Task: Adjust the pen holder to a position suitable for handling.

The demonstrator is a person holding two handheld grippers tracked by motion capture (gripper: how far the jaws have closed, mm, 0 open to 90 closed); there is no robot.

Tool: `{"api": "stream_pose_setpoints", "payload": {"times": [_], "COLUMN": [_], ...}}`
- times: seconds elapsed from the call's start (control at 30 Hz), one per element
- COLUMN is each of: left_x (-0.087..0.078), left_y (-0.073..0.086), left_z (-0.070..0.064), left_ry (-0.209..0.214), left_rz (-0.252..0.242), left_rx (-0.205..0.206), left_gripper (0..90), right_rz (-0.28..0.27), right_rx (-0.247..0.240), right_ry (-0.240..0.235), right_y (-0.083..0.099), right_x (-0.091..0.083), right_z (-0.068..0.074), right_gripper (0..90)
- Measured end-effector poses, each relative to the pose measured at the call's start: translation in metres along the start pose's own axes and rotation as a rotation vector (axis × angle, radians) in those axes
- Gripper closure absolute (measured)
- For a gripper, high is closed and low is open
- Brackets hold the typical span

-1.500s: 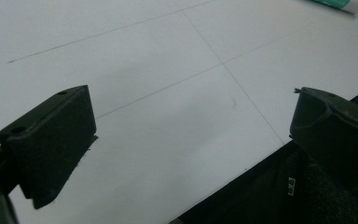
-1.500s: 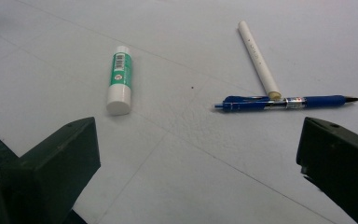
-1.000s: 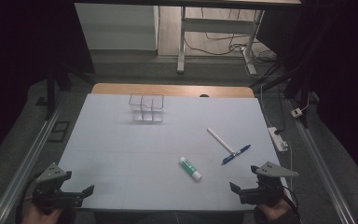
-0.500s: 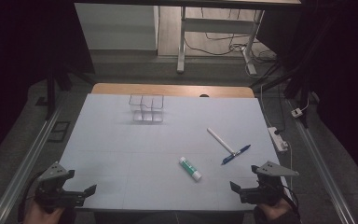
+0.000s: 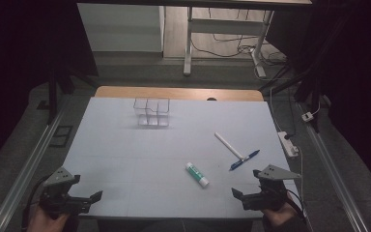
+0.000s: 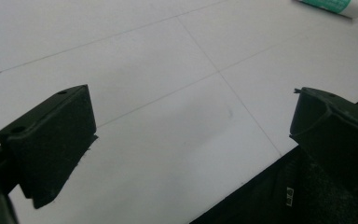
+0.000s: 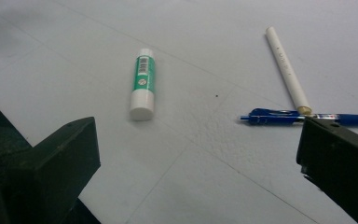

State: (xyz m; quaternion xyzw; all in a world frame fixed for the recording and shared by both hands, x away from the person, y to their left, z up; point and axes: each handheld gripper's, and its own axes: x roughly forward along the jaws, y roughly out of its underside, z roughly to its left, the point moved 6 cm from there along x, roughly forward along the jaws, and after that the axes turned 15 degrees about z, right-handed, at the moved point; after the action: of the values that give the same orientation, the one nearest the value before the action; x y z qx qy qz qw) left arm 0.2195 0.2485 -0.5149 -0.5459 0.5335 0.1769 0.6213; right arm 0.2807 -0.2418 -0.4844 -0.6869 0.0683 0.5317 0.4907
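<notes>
**Q:** As the scene is viewed from above, where do the two grippers sit on the table (image 5: 125, 159)?

**A:** Both rest at the near edge, one in each of a person's hands. The left gripper (image 5: 84, 200) is at the near left corner, its jaws spread wide and holding nothing. The right gripper (image 5: 244, 197) is at the near right, jaws likewise wide apart and empty.

**Q:** What lies closest to them?

**A:** A green-and-white glue stick (image 5: 196, 174) lies flat on the table, ahead and slightly left of the right gripper, well apart from the left one. Its long axis runs diagonally, white cap toward the near edge. Farther ahead of the right gripper, a blue pen (image 5: 245, 160) and a white pen (image 5: 228, 145) meet at an angle, touching. A clear plastic organizer (image 5: 151, 112) stands far back.

**Q:** Which hand seems better placed?

**A:** The right, judging by nearness; its jaws would likely need to turn across the stick's length.
</notes>
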Motion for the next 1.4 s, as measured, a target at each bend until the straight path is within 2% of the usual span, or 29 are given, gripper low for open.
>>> {"api": "stream_pose_setpoints", "payload": {"times": [0.17, 0.43, 0.5, 0.57, 0.6, 0.7, 0.73, 0.83, 0.93, 1.2, 1.33, 1.4], "left_x": [0.002, 0.005, 0.007, 0.008, 0.011, 0.014, 0.016, 0.019, 0.025, 0.034, 0.04, 0.042], "left_y": [-0.01, -0.033, -0.044, -0.048, -0.054, -0.061, -0.068, -0.076, -0.09, -0.111, -0.122, -0.129], "left_z": [-0.001, -0.002, 0.0, 0.0, 0.001, 0.002, 0.002, 0.003, 0.003, 0.007, 0.01, 0.012], "left_ry": [-0.006, 0.029, 0.036, 0.037, 0.05, 0.075, 0.089, 0.105, 0.12, 0.133, 0.144, 0.124], "left_rz": [-0.009, -0.016, -0.021, -0.022, -0.027, -0.032, -0.036, -0.046, -0.04, -0.051, -0.044, -0.047], "left_rx": [0.018, 0.044, 0.064, 0.07, 0.083, 0.097, 0.12, 0.129, 0.165, 0.182, 0.163, 0.163], "left_gripper": [0.8, 0.8, 0.8, 0.8, 0.8, 0.8, 0.8, 0.8, 0.7, 0.0, 0.0, 0.0], "right_rz": [0.005, 0.012, 0.015, 0.014, 0.017, 0.018, 0.019, 0.02, 0.022, 0.022, 0.02, 0.02], "right_rx": [-0.005, 0.007, 0.006, 0.007, 0.008, 0.008, 0.009, 0.01, 0.007, 0.01, 0.007, 0.008], "right_ry": [-0.011, -0.022, -0.029, -0.031, -0.033, -0.038, -0.037, -0.036, -0.037, -0.039, -0.036, -0.037], "right_y": [0.001, 0.003, 0.004, 0.004, 0.005, 0.006, 0.006, 0.006, 0.006, 0.008, 0.009, 0.009], "right_x": [0.002, 0.003, 0.003, 0.004, 0.004, 0.004, 0.004, 0.004, 0.003, 0.002, 0.001, 0.001], "right_z": [0.001, 0.0, 0.0, 0.0, 0.0, 0.0, 0.0, 0.0, -0.001, -0.001, -0.002, -0.003], "right_gripper": [0.0, 0.0, 0.0, 0.0, 0.0, 0.0, 0.0, 0.0, 0.0, 0.0, 0.0, 0.0]}}
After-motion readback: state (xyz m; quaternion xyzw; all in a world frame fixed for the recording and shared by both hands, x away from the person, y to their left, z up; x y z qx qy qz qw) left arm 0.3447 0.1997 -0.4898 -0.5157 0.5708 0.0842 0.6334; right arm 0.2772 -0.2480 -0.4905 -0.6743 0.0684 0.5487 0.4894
